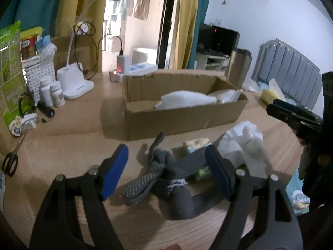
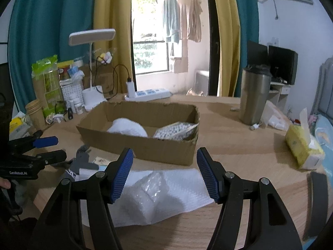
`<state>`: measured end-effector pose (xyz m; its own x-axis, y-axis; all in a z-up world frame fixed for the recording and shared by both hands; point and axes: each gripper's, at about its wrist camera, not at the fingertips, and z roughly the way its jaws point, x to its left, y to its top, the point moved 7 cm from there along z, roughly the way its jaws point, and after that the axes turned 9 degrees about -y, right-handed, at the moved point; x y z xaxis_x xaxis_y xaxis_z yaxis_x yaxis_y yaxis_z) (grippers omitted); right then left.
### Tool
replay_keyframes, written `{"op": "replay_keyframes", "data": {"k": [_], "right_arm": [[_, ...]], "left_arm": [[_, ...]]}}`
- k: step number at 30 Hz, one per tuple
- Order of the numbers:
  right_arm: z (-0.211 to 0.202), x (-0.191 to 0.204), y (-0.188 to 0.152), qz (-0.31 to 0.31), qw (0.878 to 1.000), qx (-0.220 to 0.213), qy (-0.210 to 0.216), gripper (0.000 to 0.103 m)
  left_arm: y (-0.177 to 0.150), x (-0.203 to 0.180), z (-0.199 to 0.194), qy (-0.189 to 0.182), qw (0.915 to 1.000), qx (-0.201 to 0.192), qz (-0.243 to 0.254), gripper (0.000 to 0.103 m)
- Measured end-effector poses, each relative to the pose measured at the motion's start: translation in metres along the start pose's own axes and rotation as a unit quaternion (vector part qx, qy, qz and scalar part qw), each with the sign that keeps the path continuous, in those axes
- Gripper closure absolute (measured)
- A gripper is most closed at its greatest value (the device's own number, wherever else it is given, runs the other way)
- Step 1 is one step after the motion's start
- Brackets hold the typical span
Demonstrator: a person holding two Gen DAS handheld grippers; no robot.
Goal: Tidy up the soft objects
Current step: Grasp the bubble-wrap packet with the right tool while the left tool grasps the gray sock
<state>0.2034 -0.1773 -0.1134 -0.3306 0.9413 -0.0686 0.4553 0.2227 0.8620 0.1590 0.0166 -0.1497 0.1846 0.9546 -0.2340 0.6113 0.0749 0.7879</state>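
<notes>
Socks [image 1: 166, 177] before box [image 1: 179, 116]

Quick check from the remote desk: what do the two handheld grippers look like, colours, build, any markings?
Both are alike: the left gripper and the right gripper have black plastic linkage arms with triangular cut-outs and silver pivot pins, ending in ribbed blue pads. Seen in the right wrist view, the left gripper's body carries small white lettering, too blurred to read reliably. No cables or sleeves are visible.

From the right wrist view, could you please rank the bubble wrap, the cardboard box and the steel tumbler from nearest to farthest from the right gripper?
1. Bubble wrap: just beyond the right gripper.
2. Cardboard box: behind the wrap, centre.
3. Steel tumbler: far right, beyond the box.
</notes>
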Motion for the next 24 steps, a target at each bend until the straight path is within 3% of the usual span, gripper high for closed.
{"op": "replay_keyframes", "data": {"k": [22, 24], "right_arm": [[0.031, 0.025, -0.047, -0.02, 0.996, 0.082, 0.039, 0.036], [0.032, 0.023, -0.049, -0.015, 0.995, 0.087, 0.042, 0.036]], "left_arm": [[-0.028, 0.004, 0.026, 0.019, 0.9965, 0.079, 0.019, 0.027], [-0.031, 0.005, 0.027, 0.026, 0.9959, 0.083, 0.022, 0.034]]}}
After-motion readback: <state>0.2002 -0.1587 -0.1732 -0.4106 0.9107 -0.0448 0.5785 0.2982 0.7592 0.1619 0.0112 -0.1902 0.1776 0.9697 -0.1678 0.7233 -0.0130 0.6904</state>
